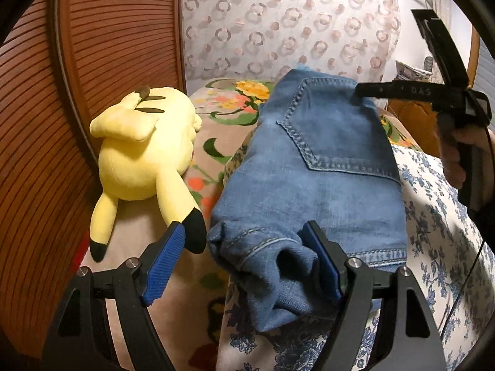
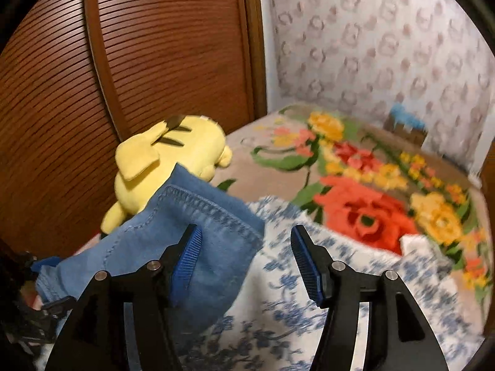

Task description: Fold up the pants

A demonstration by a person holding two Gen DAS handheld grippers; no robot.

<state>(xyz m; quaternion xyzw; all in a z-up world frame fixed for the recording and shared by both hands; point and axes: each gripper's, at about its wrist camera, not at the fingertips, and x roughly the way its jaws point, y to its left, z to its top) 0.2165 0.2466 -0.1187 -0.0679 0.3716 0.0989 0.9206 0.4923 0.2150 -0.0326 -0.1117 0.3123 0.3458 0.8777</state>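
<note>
The blue denim pants (image 1: 315,170) lie folded into a compact stack on the blue-flowered white sheet (image 1: 439,232), back pocket up. My left gripper (image 1: 244,241) is open at the near hem end, its right finger (image 1: 321,262) against the cloth. The right gripper (image 1: 365,91), held in a hand, shows at the stack's far right corner; its jaw state is unclear there. In the right wrist view the right gripper (image 2: 246,241) is open and empty, its left finger (image 2: 185,256) over a corner of the pants (image 2: 173,247).
A yellow plush toy (image 1: 145,154) lies left of the pants, also in the right wrist view (image 2: 167,157). A floral blanket (image 2: 371,191) covers the bed. A slatted wooden door (image 1: 77,61) stands at left, a patterned curtain (image 1: 278,21) behind.
</note>
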